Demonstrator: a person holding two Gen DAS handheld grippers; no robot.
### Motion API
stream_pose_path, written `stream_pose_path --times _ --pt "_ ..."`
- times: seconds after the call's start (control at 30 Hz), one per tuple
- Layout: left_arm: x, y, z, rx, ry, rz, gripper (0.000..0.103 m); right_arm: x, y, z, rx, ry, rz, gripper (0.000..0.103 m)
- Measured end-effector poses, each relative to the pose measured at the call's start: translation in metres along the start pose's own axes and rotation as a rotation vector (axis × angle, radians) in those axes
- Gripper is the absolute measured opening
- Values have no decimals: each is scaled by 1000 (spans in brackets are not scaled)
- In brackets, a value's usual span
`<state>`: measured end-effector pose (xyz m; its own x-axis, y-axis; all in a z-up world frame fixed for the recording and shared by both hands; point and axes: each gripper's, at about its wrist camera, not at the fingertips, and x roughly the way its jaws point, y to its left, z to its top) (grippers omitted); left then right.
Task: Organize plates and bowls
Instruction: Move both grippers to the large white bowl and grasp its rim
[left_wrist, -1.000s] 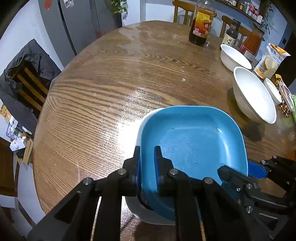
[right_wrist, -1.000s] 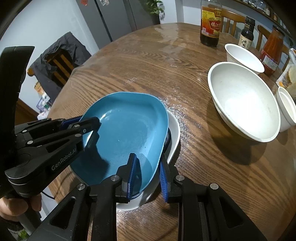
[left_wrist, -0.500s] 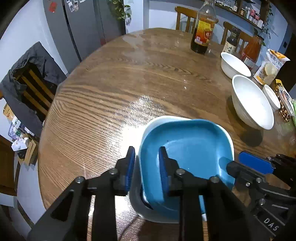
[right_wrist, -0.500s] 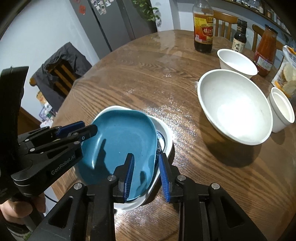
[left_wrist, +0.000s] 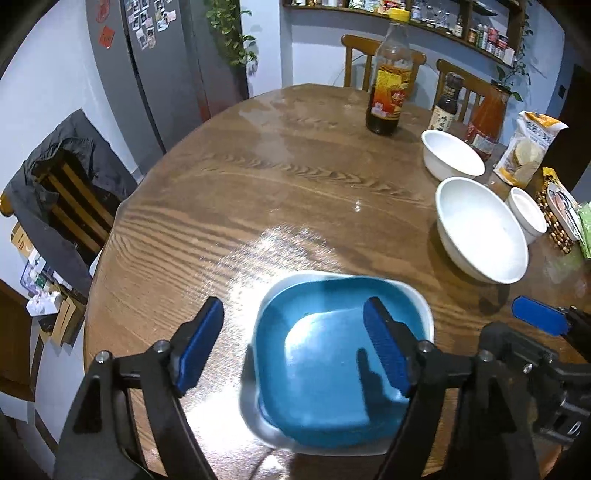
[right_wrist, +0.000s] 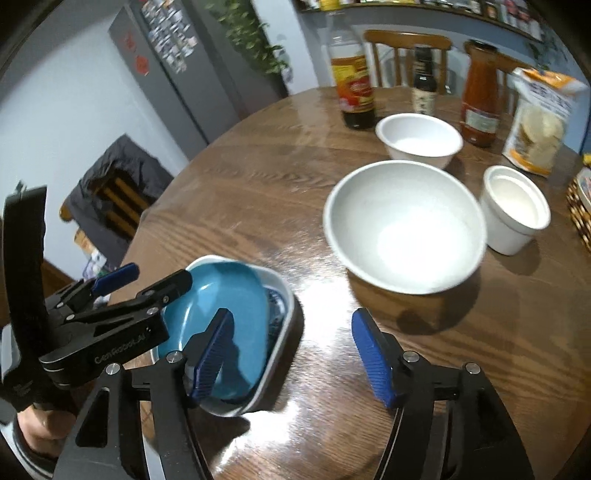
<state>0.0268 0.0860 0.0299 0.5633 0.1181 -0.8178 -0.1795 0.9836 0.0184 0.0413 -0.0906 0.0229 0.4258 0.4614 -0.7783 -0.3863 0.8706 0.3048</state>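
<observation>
A: We've got the blue plate nested in the white dish, right under the left gripper. That stacking step looks done to us.

B: Agreed. Left jaws have just been opening and now stand wide, one pad on each side above the plate, touching nothing.

A: The right gripper has also just opened. Jaws wide apart, bare table between them, stack just off its left finger. We hold nothing in either.

B: So we're between picks. What's left?

A: Ahead and to the right of the right gripper we have the big white bowl, a smaller white bowl beyond it, and a small white cup just beside the big one. All loose on the table.

B: Next move, as we see it: reach forward, take a bowl by the rim, one pad inside and one outside, then nest smaller into bigger.

A: Watch the bottles behind the small bowl. Tight clearance there.
</observation>
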Motion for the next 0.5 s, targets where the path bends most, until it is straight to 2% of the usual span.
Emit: stream_pose_path --times 0.17,0.5 --pt "-2 -13 6 9 -12 -22 86 -15 -27 -3 89 -30 -21 71" --pt "4 -47 30 23 -46 -78 88 -28 -86 -6 262 -51 -72 71"
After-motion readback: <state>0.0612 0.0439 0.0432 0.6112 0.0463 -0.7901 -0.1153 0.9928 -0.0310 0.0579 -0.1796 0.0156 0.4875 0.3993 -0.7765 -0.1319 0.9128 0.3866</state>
